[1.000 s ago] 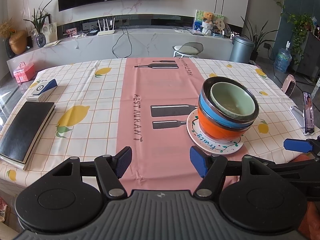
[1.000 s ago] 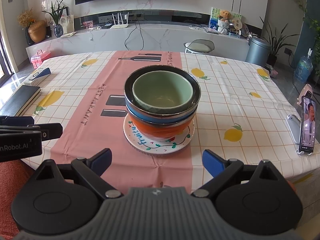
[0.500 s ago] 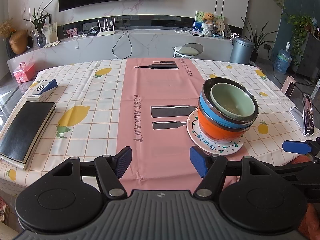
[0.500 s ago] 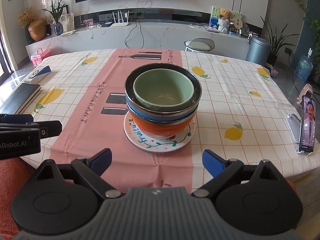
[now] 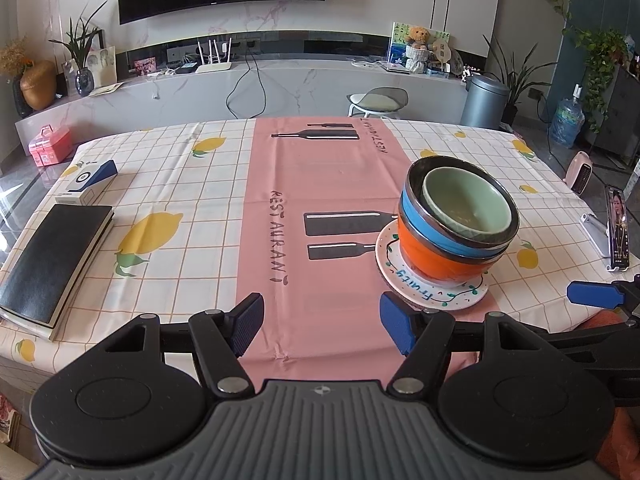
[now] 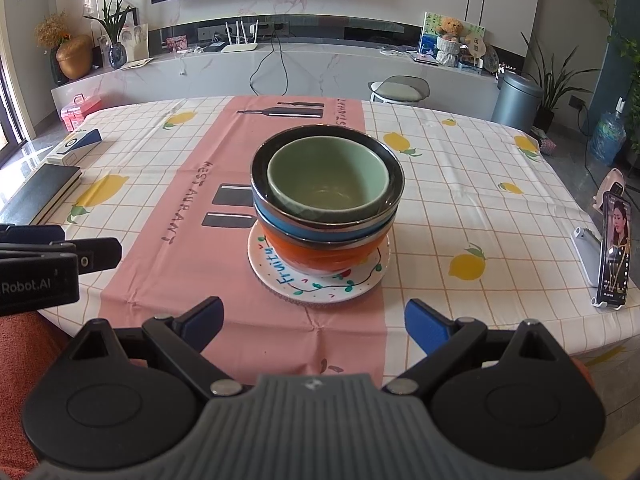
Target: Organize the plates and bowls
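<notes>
Hovering at the near edge of the worktop (image 6: 460, 168), two hand-held claws are pointing down and forward, side by side. The left claw (image 5: 320, 322) is standing spread wide, its blue fingertips (image 5: 250, 322) apart over the pink strip of the tablecloth (image 5: 328, 176), nothing between them. The right claw (image 6: 314, 322) is likewise standing spread, pinching nothing, facing the stack of dishes head on.

Just beyond the claws, on the pink strip, a white plate (image 6: 320, 292) with a painted vine and blue lettering is lying flat. An orange bowl (image 6: 320, 256) is sitting on it, a blue bowl (image 6: 288, 226) with a dark rim is nesting inside that, and a pale green bowl (image 6: 328, 178) is nesting on top, all upright.

Off to the right edge, a phone (image 6: 614, 252) is standing upright in a holder, its screen lit. Off to the left, a black book (image 5: 52, 264) is lying flat, with a small blue and white box (image 5: 86, 182) just behind it.

Farther back, beyond the worktop, a stool (image 6: 398, 90) and a grey bin (image 6: 516, 100) are standing before a long marble ledge.
</notes>
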A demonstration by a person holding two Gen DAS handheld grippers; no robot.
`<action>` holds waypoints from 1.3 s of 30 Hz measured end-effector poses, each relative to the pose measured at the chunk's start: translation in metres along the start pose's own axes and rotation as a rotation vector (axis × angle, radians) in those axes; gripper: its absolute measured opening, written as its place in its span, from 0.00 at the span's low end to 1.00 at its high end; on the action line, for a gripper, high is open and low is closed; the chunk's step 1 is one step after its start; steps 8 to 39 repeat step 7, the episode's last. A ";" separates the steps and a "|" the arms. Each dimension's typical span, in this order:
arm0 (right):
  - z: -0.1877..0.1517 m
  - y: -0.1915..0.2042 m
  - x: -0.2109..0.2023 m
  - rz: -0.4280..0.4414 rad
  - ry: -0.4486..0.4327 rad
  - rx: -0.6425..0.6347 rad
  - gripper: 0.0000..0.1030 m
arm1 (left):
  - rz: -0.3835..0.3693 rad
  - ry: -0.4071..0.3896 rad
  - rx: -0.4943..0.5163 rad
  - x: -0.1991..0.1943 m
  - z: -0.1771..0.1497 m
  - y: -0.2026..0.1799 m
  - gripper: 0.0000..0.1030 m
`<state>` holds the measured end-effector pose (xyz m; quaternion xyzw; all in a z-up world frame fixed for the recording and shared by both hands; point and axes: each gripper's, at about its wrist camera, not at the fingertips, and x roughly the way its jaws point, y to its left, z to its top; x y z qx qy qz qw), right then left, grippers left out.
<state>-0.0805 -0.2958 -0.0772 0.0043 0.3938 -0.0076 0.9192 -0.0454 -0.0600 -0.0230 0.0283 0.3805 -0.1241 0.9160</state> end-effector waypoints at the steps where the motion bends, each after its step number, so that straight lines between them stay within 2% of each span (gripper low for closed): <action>1: 0.000 0.000 0.000 0.000 0.000 0.000 0.93 | -0.001 0.000 0.000 0.000 0.000 0.000 0.76; 39: 0.000 0.000 0.000 0.000 0.001 0.001 0.93 | 0.001 -0.001 -0.004 -0.002 0.002 0.002 0.76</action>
